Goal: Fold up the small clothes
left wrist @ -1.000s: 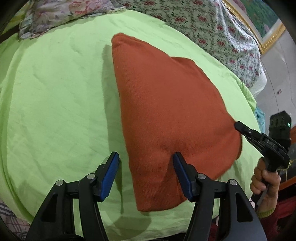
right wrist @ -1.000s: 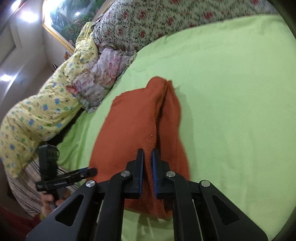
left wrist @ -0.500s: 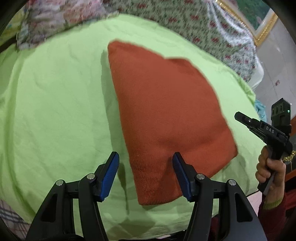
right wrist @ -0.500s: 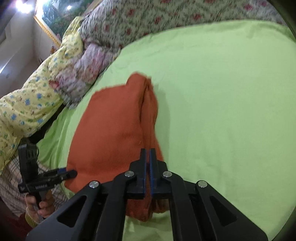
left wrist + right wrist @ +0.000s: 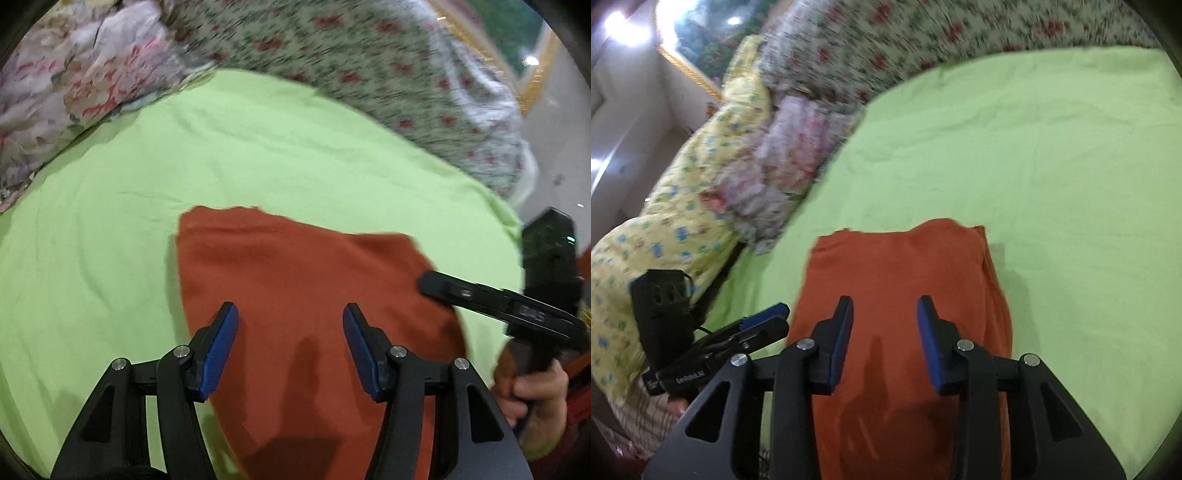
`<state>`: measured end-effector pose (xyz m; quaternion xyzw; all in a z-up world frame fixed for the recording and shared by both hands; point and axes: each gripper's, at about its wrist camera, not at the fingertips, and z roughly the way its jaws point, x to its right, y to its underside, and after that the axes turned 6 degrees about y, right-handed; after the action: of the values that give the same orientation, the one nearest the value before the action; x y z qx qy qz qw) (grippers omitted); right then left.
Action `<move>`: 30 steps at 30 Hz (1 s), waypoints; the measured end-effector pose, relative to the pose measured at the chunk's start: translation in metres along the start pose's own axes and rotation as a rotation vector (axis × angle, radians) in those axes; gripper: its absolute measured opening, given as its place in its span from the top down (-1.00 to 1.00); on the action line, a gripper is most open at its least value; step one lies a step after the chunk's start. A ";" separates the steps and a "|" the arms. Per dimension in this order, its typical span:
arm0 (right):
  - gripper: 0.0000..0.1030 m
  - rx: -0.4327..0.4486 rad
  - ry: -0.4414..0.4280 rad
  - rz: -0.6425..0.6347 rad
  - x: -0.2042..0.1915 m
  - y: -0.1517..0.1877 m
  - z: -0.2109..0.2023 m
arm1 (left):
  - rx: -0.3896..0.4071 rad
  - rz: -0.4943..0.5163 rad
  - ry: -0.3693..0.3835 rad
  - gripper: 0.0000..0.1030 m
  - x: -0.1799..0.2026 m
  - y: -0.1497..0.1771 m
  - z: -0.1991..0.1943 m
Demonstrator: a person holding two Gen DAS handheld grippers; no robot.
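On the green bed sheet (image 5: 258, 147), near the front edge of the bed, lies the orange garment (image 5: 303, 280), a knitted piece already doubled over into a compact, roughly rectangular slab; from the right wrist view its right-hand side (image 5: 990, 280) shows stacked layers, which suggests at least one fold is made. Both claws hang above its near half and neither has cloth pinched. The left claw (image 5: 290, 343) stands moderately wide and is closing slightly, its blue pads clear of the fabric, with only its shadow falling on the knit. The right claw (image 5: 884, 339) is opening, its jaws parted to a narrower gap and nothing visible between them, so the garment appears to be let go and resting on the sheet on its own. Floral bedding (image 5: 332, 62) and a yellow patterned quilt (image 5: 676, 229) are heaped along the far and left sides, well apart from the work. Judging by the tidy outline, the folding looks mostly done; what may remain is one more halving, or a smoothing of the edges. No other small clothes show in either view, so whether more pieces wait cannot be told.
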<state>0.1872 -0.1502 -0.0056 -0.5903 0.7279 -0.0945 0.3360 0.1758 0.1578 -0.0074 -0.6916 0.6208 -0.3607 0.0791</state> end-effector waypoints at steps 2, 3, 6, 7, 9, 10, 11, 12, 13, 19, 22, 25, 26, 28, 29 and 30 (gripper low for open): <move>0.32 -0.008 0.030 0.024 0.010 -0.007 0.015 | -0.018 -0.023 -0.036 -0.08 -0.015 -0.011 0.021; 0.34 -0.009 0.026 0.044 0.018 -0.011 0.022 | -0.025 -0.027 -0.066 -0.05 -0.021 -0.014 0.029; 1.00 0.004 0.055 0.113 0.040 -0.016 0.035 | -0.016 -0.070 -0.072 -0.11 -0.042 -0.018 0.044; 1.00 0.012 0.048 0.148 0.048 -0.016 0.038 | -0.007 -0.078 -0.065 -0.11 -0.044 -0.019 0.043; 1.00 0.028 -0.006 0.202 0.060 -0.015 0.042 | -0.007 -0.092 -0.059 -0.06 -0.048 -0.022 0.039; 1.00 0.033 -0.013 0.206 0.061 -0.015 0.042 | -0.008 -0.099 -0.057 -0.05 -0.048 -0.021 0.034; 1.00 0.042 -0.015 0.204 0.061 -0.014 0.039 | -0.008 -0.097 -0.055 -0.05 -0.045 -0.019 0.029; 1.00 0.052 -0.014 0.202 0.060 -0.013 0.033 | -0.005 -0.090 -0.051 -0.05 -0.042 -0.015 0.021; 0.96 0.060 -0.017 0.197 0.057 -0.011 0.024 | 0.004 -0.078 -0.038 -0.05 -0.037 -0.009 0.009; 0.93 0.054 -0.030 0.080 0.033 0.026 -0.041 | 0.046 0.002 0.012 -0.05 0.000 0.051 -0.055; 0.91 0.042 -0.019 0.038 0.026 0.055 -0.064 | 0.062 0.032 0.027 -0.05 0.016 0.084 -0.083; 0.91 0.037 -0.014 0.026 0.025 0.085 -0.084 | 0.080 0.063 0.106 -0.03 0.034 0.113 -0.107; 0.91 0.037 -0.009 0.018 0.024 0.094 -0.090 | 0.078 0.077 0.129 -0.03 0.039 0.121 -0.111; 0.91 0.035 0.005 -0.002 0.021 0.111 -0.097 | 0.073 0.112 0.161 -0.03 0.048 0.140 -0.119; 0.91 0.030 0.010 -0.006 0.020 0.120 -0.100 | 0.068 0.128 0.166 -0.03 0.052 0.150 -0.121; 0.91 0.026 0.009 -0.006 0.019 0.125 -0.100 | 0.061 0.139 0.162 -0.03 0.054 0.159 -0.121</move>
<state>0.0262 -0.1577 -0.0034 -0.5877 0.7262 -0.1078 0.3401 -0.0261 0.1148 0.0137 -0.6126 0.6604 -0.4278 0.0746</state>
